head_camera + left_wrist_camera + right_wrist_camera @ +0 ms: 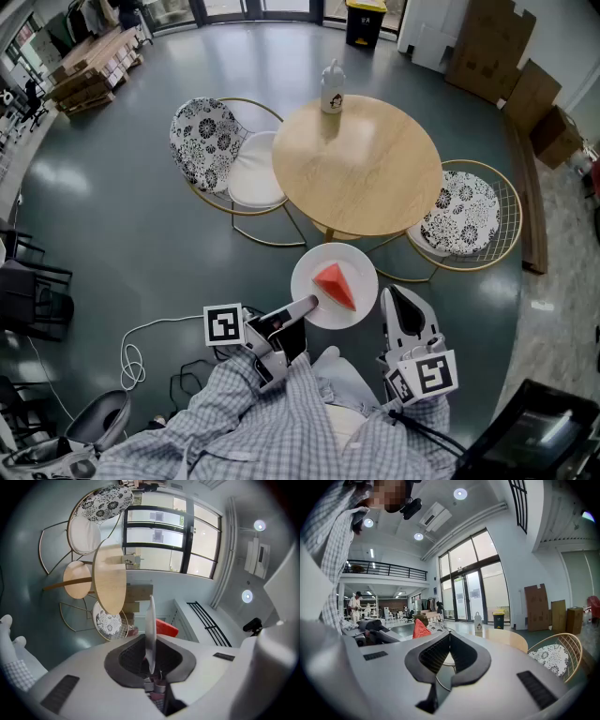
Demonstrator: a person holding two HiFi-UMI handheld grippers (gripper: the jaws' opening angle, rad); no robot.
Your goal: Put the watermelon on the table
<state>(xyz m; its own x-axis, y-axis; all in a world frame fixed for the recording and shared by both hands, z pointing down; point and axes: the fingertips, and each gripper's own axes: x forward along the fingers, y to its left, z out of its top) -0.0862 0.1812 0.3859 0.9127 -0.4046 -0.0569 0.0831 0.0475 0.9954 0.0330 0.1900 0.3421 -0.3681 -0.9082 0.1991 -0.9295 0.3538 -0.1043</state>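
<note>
We see the watermelon point(336, 285) as one red, wedge-shaped slice that lies on a round white plate point(361, 264). This plate is held in the air near the edge of the round wooden tabletop point(356, 164), not on it. The left gripper point(307, 305) has its fingers closed on the rim of the plate, the right gripper point(396, 296) is just beside the plate with its fingers pressed together on nothing, and a white bottle point(332, 87) stands on the tabletop.
</note>
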